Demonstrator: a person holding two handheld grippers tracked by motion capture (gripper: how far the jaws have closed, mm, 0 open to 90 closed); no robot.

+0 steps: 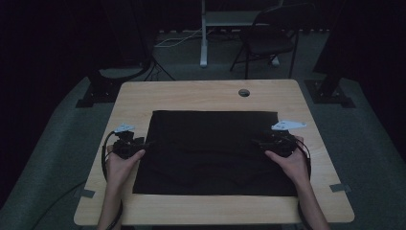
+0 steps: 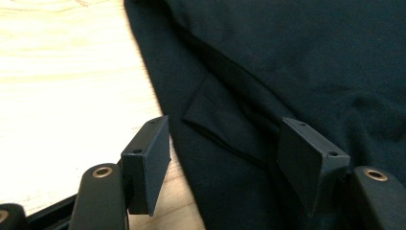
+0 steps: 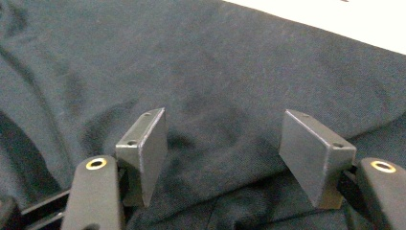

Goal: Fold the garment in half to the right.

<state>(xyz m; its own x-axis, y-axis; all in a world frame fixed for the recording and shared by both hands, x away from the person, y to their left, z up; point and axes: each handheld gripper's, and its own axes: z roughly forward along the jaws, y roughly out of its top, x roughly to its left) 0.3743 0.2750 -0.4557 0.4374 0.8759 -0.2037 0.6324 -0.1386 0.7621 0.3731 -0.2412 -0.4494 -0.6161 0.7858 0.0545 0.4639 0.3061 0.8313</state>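
A black cloth lay spread flat over the middle of the wooden worktop, reaching almost to its near edge. A round cable hole sat in the worktop beyond the cloth's far edge. On the floor beyond stood a folding chair and a white stand leg; nothing lay on the cloth between the two grippers. The left gripper rested at the cloth's left edge, its jaws wide apart; in the left gripper view one jaw stood over bare wood and the other over cloth, a folded hem between them, neither pad pressing on it. The right gripper rested at the cloth's right edge, jaws likewise wide; in the right gripper view only rumpled cloth lay between them, ungripped.
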